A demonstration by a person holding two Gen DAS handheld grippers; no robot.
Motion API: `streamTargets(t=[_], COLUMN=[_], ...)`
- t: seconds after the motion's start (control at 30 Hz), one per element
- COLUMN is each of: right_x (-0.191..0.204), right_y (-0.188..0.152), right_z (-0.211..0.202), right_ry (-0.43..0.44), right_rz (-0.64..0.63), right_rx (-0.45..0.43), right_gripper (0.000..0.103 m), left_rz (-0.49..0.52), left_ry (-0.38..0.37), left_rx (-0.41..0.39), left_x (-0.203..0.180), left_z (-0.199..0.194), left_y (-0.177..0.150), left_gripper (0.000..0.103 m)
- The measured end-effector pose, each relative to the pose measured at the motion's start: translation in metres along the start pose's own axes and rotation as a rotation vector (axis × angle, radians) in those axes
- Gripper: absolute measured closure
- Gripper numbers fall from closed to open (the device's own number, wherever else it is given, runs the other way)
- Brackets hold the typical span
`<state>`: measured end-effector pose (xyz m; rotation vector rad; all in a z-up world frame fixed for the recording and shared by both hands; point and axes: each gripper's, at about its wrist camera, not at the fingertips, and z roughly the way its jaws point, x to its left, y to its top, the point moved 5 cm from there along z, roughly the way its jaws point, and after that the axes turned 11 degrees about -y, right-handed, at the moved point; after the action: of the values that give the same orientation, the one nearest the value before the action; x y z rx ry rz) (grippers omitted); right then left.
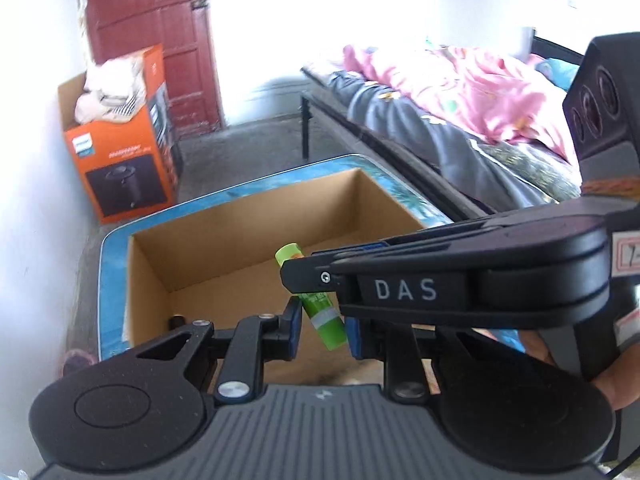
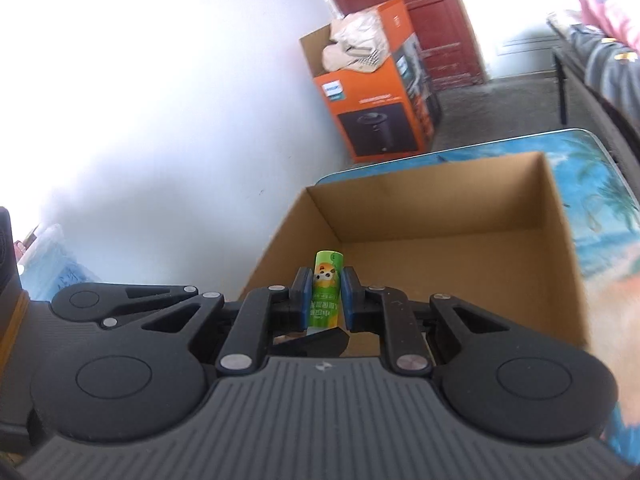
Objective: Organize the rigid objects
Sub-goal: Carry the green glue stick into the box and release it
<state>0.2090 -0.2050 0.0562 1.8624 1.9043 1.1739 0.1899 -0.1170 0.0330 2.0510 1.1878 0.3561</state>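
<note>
One green tube (image 1: 320, 304) is held by two grippers at once: the left gripper (image 1: 322, 330) pinches its lower part, the right gripper (image 2: 325, 300) its upper part, above one open cardboard box (image 2: 560, 240). The box sits on one blue-patterned table (image 2: 600, 168) — near its far edge. One orange carton (image 1: 120, 168) stands on the floor beyond.

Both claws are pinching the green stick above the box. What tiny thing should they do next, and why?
Probably lower it a little into the cardboard box, then let go. The green stick is clamped between the right gripper pads, and the left gripper pinches its other end. It hangs over the open box, whose floor looks bare where visible, so there seems to be room to set it down.
</note>
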Motion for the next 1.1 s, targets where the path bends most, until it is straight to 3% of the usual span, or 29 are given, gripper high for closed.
streamTargets(t=[0.17, 0.33, 0.5, 0.6, 0.77, 1.1], right_x=[0.003, -0.003, -0.004, -0.004, -0.003, -0.022], right_y=[0.033, 0.041, 0.044, 0.038, 0.041, 0.066], right_z=[0.088, 0.162, 0.214, 0.233, 0.236, 0.151], right_ry=[0.048, 0.06, 0.066, 0.053, 0.062, 0.122], right_rz=[0.065, 0.153, 0.191, 0.19, 0.194, 0.252], right_rx=[0.205, 0.366, 0.461, 0.491, 0.476, 0.349], right_gripper=[0.089, 0.089, 0.089, 0.089, 0.087, 0.081], left_rz=[-0.091, -0.136, -0.154, -0.147, -0.15, -0.123], left_ry=[0.049, 0.086, 0.138, 0.177, 0.168, 0.125], left_rx=[0.129, 0.231, 0.277, 0.273, 0.239, 0.073], left_x=[0.06, 0.105, 0.126, 0.128, 0.122, 0.089], left_z=[0.044, 0.078, 0.094, 0.095, 0.082, 0.006], left_y=[0.016, 0.015, 0.013, 0.014, 0.015, 0.024], left_gripper=[0.081, 0.08, 0.079, 0.069, 0.067, 0.058])
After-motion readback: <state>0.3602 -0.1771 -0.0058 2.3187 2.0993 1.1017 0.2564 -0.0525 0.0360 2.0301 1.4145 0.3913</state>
